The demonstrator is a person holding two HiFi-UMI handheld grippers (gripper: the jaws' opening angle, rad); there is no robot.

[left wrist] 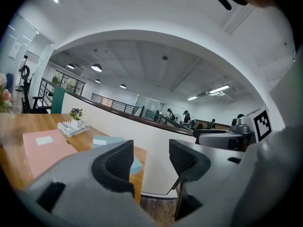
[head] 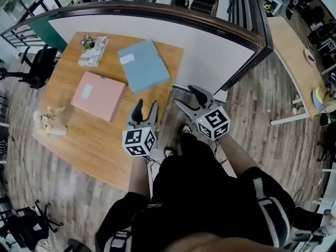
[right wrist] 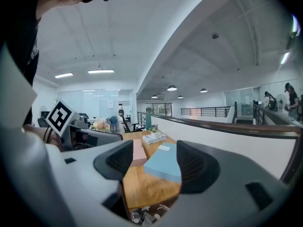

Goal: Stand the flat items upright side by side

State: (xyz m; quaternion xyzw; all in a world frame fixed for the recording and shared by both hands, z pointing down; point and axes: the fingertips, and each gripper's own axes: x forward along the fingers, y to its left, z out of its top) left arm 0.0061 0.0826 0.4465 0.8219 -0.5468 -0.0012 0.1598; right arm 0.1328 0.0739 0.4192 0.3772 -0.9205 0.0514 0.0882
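Note:
A flat blue case and a flat pink case lie side by side on the wooden table. Both are lying down, each with a white label on top. My left gripper hovers over the table's near right edge, just short of the two cases, open with nothing between its jaws. My right gripper hangs off the table's right side, above the floor, also open and empty. In the right gripper view the blue case and the pink case show beyond the open jaws. The left gripper view shows the pink case at the left.
A stack of papers with a small flower pot sits at the table's far corner. A bouquet rests at its left edge. A white partition wall curves behind the table. An office chair stands to the left.

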